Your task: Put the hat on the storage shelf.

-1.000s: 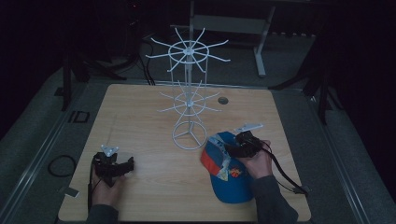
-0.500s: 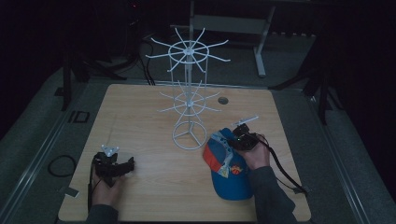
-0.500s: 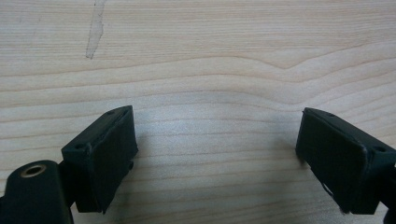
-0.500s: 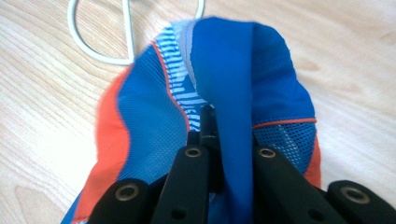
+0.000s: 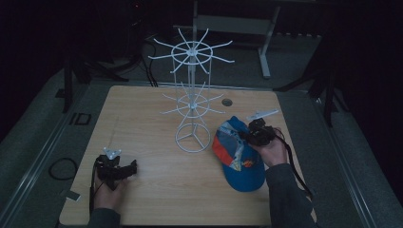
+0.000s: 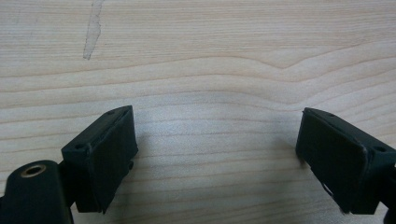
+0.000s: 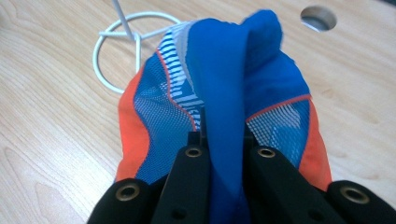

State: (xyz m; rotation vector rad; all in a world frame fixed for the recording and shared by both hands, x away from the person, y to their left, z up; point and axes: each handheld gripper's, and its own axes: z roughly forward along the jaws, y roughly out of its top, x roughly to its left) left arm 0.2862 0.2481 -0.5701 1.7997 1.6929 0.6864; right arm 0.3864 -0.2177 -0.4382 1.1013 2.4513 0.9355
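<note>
Right gripper (image 7: pixel 223 140) pinches blue cap (image 7: pixel 224 93) fold; left gripper (image 6: pixel 217 158) wide open, seemingly resting on table (image 6: pixel 210 56).

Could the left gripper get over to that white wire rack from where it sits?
Probably yes. The left gripper rests open near the table's front left, and bare wood lies between it and the white wire rack. The cap, pinched by the right gripper, lies on the rack's far side.
</note>
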